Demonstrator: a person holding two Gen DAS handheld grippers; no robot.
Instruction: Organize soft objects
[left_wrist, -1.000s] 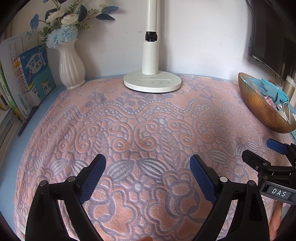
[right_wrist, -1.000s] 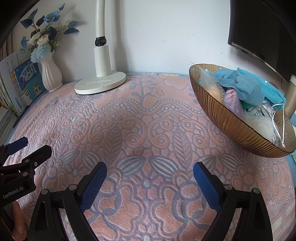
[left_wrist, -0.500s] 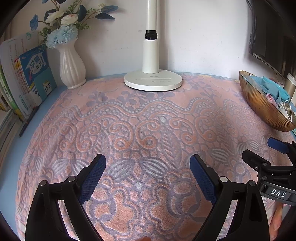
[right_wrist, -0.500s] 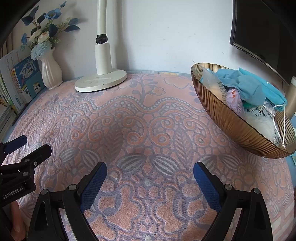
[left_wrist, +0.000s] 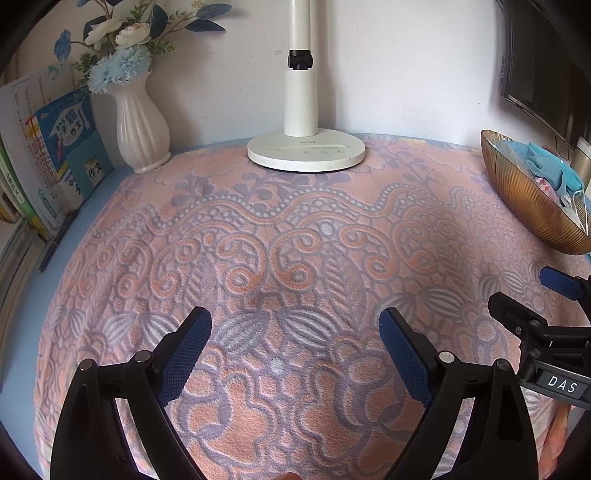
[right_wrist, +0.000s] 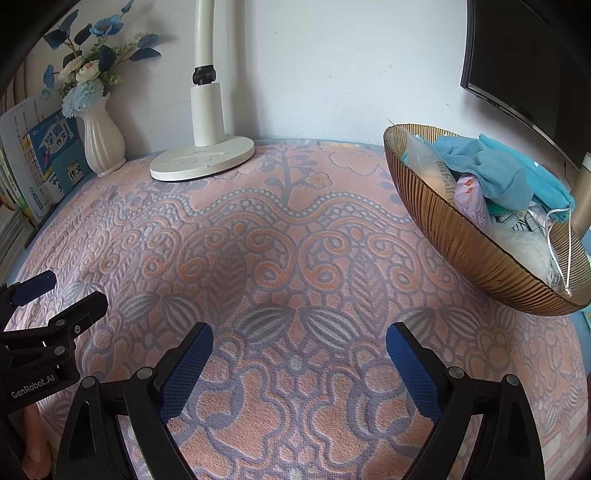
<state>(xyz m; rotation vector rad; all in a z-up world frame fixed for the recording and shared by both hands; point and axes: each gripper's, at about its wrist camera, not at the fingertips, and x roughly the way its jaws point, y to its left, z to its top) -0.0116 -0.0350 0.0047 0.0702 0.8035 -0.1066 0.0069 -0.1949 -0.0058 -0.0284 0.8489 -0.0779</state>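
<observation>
Two hand-held grippers above a table covered with a pink-and-lavender patterned towel (left_wrist: 295, 236). The left gripper (left_wrist: 295, 325) hangs over the near middle of the towel, blue-padded jaws spread wide with nothing between them; the right gripper (right_wrist: 300, 338) hangs likewise over the towel, its jaws also wide apart and empty. Each gripper appears at the edge of the other's view, the two side by side and apart. The soft objects lie heaped in a ribbed amber glass bowl (right_wrist: 476, 254) standing on the towel's right side, well apart from both grippers: a light blue cloth (right_wrist: 498, 173) on top, a clear plastic packet (right_wrist: 428, 166) against the far wall of the bowl, a pale lilac printed packet (right_wrist: 471, 201) beneath the cloth, a white fluffy mass (right_wrist: 521, 243) at the near side, and a white elastic loop (right_wrist: 561, 251) draped over the rim. At the back of the towel stands a white desk lamp (left_wrist: 306, 151) on a round base; to its left a white fluted vase (left_wrist: 140, 129) of blue and white artificial flowers, then upright books (left_wrist: 66, 147) at the left edge. A dark monitor (right_wrist: 532, 66) occupies the upper right
</observation>
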